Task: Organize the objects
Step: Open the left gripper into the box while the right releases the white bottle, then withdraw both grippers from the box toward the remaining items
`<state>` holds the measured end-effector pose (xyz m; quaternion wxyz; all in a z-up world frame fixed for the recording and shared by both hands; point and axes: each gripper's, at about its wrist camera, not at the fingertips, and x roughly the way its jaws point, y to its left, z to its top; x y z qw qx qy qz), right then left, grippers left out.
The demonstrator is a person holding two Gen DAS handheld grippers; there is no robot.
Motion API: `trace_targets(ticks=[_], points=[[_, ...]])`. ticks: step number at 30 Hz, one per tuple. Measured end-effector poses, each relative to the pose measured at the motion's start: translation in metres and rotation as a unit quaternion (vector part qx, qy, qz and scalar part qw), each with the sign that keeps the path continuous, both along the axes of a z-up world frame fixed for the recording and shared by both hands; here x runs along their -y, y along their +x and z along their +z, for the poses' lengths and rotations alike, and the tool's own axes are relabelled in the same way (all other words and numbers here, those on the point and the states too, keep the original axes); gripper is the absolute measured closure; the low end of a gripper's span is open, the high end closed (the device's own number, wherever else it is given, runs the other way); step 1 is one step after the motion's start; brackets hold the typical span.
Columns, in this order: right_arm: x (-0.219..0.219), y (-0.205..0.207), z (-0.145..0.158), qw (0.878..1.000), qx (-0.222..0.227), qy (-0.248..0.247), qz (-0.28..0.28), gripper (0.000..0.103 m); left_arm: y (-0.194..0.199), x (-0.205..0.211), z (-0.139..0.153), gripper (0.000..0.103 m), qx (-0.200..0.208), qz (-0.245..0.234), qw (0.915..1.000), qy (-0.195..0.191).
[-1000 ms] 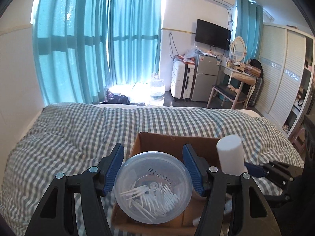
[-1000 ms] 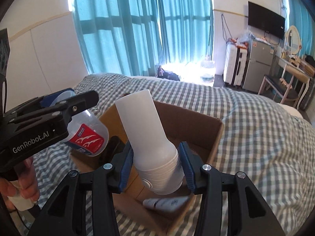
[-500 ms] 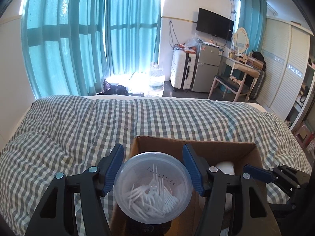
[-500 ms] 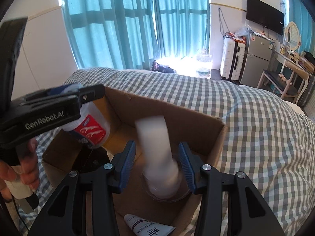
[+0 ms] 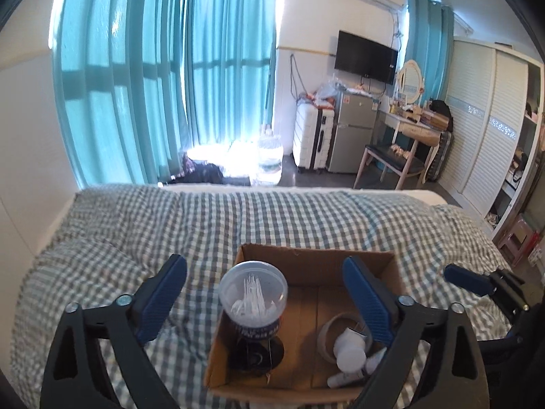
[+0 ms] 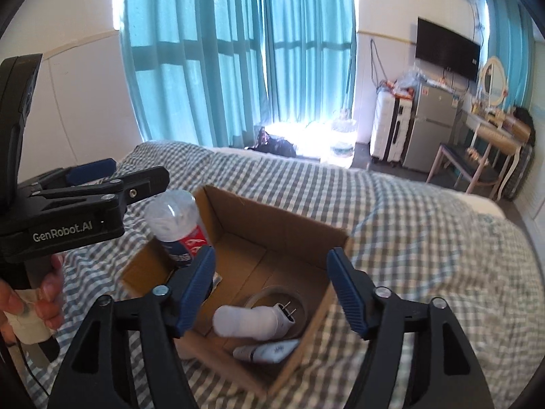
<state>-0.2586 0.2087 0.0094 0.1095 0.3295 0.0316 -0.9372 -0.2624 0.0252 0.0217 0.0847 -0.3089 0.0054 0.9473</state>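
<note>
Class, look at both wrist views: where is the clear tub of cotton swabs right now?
The tub of cotton swabs stands upright in the cardboard box, at its left end in both views, apart from the white bulb.

Both wrist cameras look forward and down along their own fingers, close above the cardboard box (image 5: 316,262) on the checked bed (image 5: 204,218). They share the box, bed and curtains (image 6: 238,51). The right view shows the left gripper (image 6: 112,177) at 9 o'clock.

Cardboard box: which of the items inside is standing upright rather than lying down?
The clear toothpick jar in the cardboard box, at its left end, stands upright. The white bulb and the white tube lie on their sides at the other end.
</note>
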Motion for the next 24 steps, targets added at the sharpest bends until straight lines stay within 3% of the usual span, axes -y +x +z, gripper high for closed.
trace_targets(ticks=[7, 12, 18, 24], points=[[-0.004, 0.059, 0.061, 0.999, -0.047, 0.009, -0.013, 0.026, 0.063, 0.006, 0.06, 0.001, -0.049, -0.001, 0.9986, -0.017], [-0.002, 0.099, 0.09, 0.997, -0.074, 0.017, -0.019, 0.023, 0.099, 0.017, 0.082, 0.0, -0.067, 0.007, 0.9974, -0.025], [0.003, 0.135, 0.101, 0.996, -0.088, 0.025, -0.018, 0.02, 0.132, 0.032, 0.086, 0.0, -0.066, 0.019, 0.9971, -0.032], [0.011, 0.151, 0.081, 0.996, -0.076, 0.034, -0.013, 0.02, 0.158, 0.048, 0.062, 0.0, -0.056, 0.034, 0.9962, -0.058]])
